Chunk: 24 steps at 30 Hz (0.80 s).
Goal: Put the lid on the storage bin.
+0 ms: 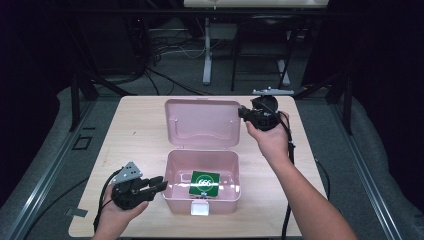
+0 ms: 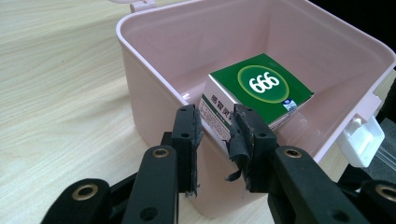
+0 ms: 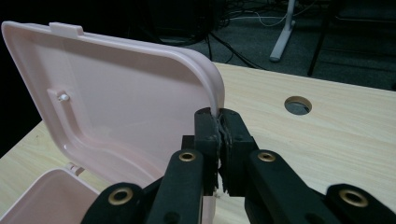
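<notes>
Black jaws of my right tool pinch the edge of the pink lid, holding it upright

My left tool sits low at the front left corner of the pink box, its jaws slightly apart with nothing between them, just short of the box wall. Inside the box lies a green carton marked 666, flat on the bottom near the front. A white latch hangs on the front wall. The box rests mid-way across the pale wood tabletop, lid hinged at the far side
</notes>
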Motion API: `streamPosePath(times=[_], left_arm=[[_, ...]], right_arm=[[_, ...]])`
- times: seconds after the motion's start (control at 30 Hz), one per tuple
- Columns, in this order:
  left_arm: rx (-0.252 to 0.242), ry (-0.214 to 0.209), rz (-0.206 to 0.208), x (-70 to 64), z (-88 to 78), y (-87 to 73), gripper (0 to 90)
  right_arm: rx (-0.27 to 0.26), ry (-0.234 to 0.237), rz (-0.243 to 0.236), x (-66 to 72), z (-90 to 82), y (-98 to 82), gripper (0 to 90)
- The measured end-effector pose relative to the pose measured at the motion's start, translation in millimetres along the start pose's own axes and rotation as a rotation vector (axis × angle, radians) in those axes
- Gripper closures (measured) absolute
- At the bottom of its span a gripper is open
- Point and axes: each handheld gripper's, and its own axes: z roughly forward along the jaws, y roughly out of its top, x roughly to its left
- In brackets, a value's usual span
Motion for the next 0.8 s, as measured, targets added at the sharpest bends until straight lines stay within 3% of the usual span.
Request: streamPosePath(times=[0.4,0.8], left_arm=[[-0.002,-0.003,-0.004,0.5,-0.1,-0.3,71.2],[-0.002,-0.002,-0.006,0.6,-0.1,-0.6,71.1]], right_arm=[[-0.043,0.032,-0.031,6.2,-19.8,-13.4,86.9],[-0.126,0.012,-0.088,17.8,-34.9,-33.9,86.8]])
